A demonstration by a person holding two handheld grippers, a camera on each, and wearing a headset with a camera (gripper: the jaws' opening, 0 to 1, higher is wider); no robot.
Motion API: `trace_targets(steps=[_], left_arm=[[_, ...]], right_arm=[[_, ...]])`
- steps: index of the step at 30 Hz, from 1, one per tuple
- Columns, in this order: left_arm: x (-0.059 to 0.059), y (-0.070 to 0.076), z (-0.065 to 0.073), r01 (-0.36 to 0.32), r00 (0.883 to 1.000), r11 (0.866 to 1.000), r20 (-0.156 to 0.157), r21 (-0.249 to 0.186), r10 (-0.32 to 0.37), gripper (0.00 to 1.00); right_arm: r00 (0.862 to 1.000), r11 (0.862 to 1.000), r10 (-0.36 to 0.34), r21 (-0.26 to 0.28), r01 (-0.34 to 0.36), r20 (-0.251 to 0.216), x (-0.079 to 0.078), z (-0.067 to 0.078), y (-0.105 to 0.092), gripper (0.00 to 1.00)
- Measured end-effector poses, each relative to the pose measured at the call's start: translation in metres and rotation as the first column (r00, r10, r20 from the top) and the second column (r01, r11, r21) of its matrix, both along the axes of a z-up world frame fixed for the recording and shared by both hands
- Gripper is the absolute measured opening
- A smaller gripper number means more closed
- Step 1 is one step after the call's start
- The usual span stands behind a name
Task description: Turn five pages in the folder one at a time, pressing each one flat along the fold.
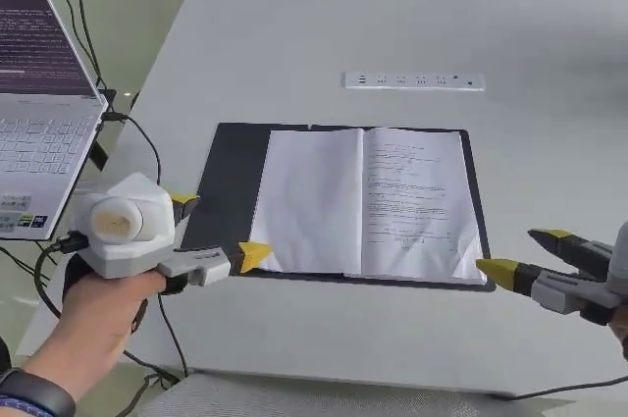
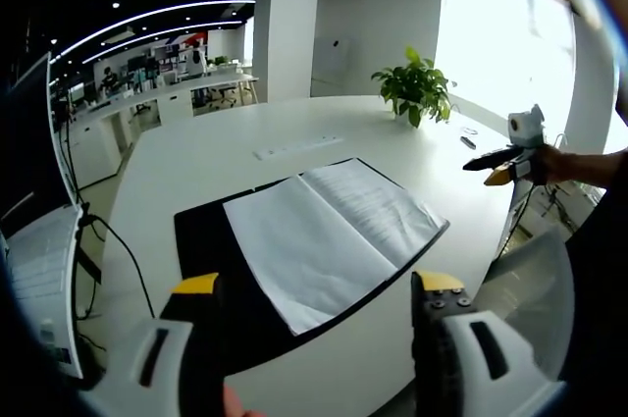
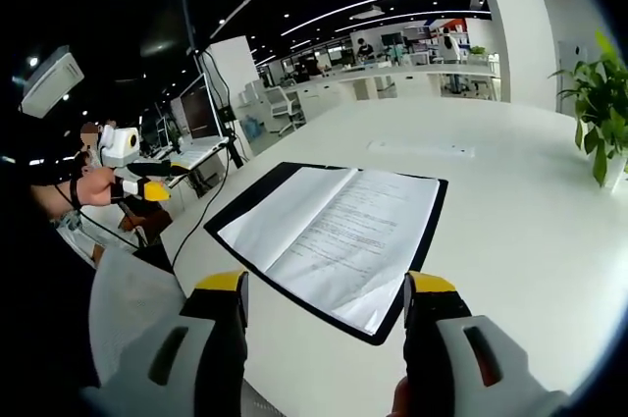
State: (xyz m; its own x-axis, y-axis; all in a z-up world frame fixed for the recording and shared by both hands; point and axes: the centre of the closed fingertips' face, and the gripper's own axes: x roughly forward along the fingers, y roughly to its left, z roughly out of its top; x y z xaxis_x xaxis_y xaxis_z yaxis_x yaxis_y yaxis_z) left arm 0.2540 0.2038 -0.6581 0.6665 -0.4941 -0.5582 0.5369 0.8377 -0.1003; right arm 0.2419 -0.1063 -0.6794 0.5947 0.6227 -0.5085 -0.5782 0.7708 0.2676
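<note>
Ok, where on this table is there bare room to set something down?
Bare table: beyond the power strip, between it and the folder, and right of the folder. Crowded: laptop and cables at left; left gripper and right gripper at the folder's near corners.

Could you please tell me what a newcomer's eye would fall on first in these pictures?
The black folder lies open in the middle of the white table, with a blank page on its left and a printed page on its right. The yellow-tipped left gripper and right gripper flank its near corners, both with jaws open. An open laptop shows at the far left.
</note>
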Motion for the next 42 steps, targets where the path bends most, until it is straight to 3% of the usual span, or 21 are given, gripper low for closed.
trace_targets(steps=[10, 22, 42], left_arm=[[0.009, -0.019, -0.001, 0.043, 0.999, 0.999, -0.005, 0.0, -0.043, 0.77], [0.021, -0.052, -0.003, 0.124, 0.992, 0.992, -0.008, 0.0, -0.124, 0.77], [0.042, -0.118, -0.011, 0.262, 0.965, 0.965, -0.007, -0.012, -0.262, 0.76]], right_arm=[[1.0, 1.0, -0.012, -0.004, 0.012, -0.007, -0.003, -0.002, -0.004, 0.63], [0.999, 0.999, -0.036, 0.002, 0.036, -0.013, -0.007, -0.003, -0.009, 0.63], [0.998, 0.999, -0.053, -0.002, 0.053, -0.02, -0.008, -0.005, -0.013, 0.62]])
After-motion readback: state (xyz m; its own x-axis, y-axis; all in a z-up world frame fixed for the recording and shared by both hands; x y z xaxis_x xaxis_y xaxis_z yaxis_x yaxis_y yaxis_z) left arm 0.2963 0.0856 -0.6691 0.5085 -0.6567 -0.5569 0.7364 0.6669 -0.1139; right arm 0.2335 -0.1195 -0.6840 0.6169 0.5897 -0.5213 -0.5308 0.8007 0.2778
